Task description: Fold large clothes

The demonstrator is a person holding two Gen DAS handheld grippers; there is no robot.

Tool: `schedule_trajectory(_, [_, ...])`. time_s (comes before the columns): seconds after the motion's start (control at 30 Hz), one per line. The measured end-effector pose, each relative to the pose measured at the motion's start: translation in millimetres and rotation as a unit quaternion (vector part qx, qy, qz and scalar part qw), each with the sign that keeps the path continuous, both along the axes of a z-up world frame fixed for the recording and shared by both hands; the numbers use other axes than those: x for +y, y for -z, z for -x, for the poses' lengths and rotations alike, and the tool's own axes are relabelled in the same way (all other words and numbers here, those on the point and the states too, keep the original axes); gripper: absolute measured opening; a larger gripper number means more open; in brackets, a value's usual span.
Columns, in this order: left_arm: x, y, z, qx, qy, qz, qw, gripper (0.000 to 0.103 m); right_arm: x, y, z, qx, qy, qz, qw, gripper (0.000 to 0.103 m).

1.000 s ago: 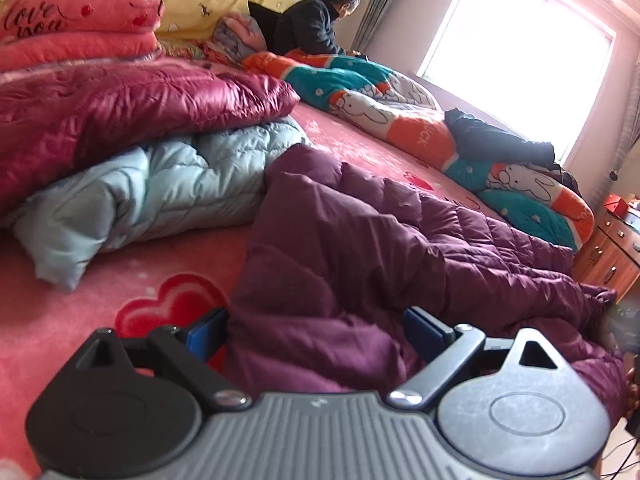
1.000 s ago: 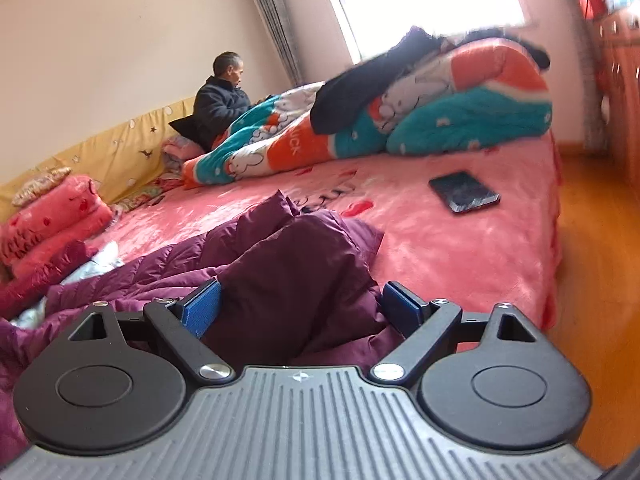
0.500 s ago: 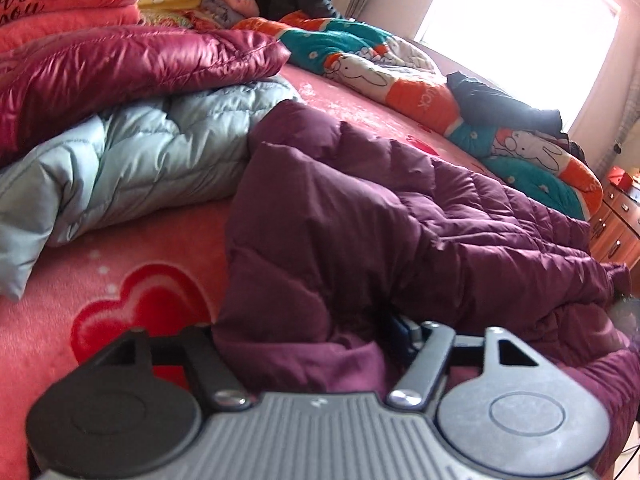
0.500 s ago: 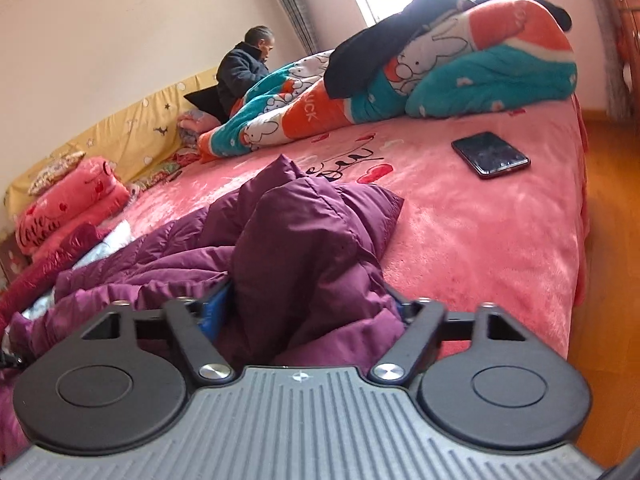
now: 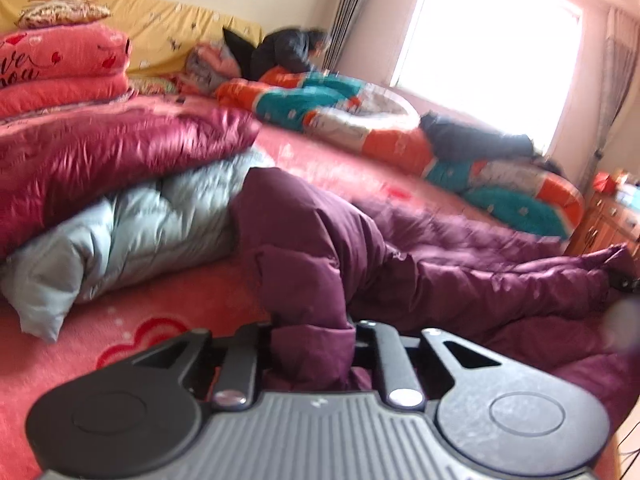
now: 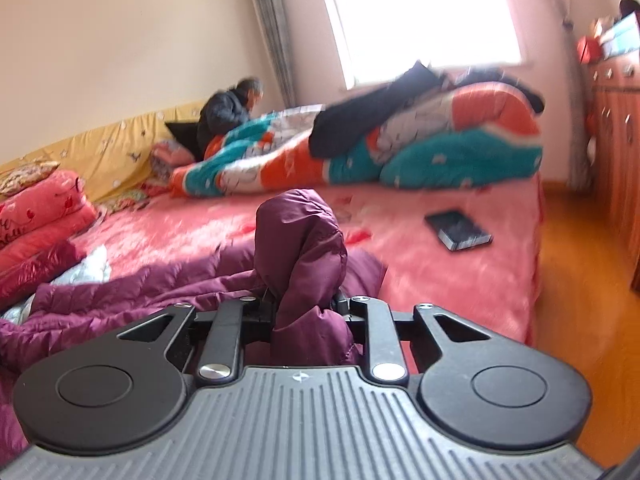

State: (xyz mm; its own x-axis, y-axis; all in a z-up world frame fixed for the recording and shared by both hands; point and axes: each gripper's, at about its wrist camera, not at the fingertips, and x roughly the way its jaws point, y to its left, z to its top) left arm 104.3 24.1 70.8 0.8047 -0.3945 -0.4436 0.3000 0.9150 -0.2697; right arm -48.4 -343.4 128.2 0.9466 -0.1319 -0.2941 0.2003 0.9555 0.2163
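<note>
Both grippers just clamped purple coat (image 5: 460, 276); coat stretched sideways between them.

The puffy coat (image 5: 460, 280) is plum purple. The bedspread (image 6: 460, 276) is pink with red hearts. By its left edge lie a pale blue-grey coat (image 5: 132, 232) and a glossy crimson one (image 5: 112, 152) — the far-edge quilt (image 6: 440, 148) bands orange, teal and white. The phone (image 6: 458, 230) is black.

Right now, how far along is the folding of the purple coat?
Done: both grips just closed. The left gripper and right gripper each pinch a bunch of the purple coat. In hand: raising those ends. Left: every fold; the coat lies crumpled on the pink bed.
</note>
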Motion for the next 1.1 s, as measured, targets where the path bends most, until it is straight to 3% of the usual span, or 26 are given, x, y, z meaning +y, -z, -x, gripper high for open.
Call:
schedule_trajectory(0.27, [6.7,-38.4,5.8,-0.051,-0.006,0.036,0.998,0.012,9.9,-36.9,11.6,-0.07,0.039,0.036,0.996,0.023])
schedule_trajectory(0.43, [-1.3,-56.6,-27.8,-0.072,-0.017,0.048,0.9961,0.012,14.1,-63.6,8.9,-0.115,0.059,0.055,0.99,0.023])
schedule_trajectory(0.63, [-19.2,-63.6,-73.4,-0.099,-0.027,0.042,0.9938,0.013,-1.6,-74.6,-30.8,-0.136,0.082,0.042,0.986,0.023])
schedule_trajectory(0.77, [-33.0,-47.0,-106.3,-0.093,-0.041,0.025,0.9945,0.015,-11.7,-63.1,-69.9,-0.113,0.094,0.045,0.988,0.024])
schedule_trajectory(0.93, [-54.2,-10.6,-139.5,-0.077,-0.076,-0.01,0.994,0.017,-29.2,-26.9,-126.2,-0.048,0.107,0.067,0.991,0.027])
schedule_trajectory(1.1, [-59.2,20.0,-160.4,-0.062,-0.094,-0.022,0.9934,0.035,-35.5,11.1,-165.1,0.036,0.115,0.073,0.99,0.042])
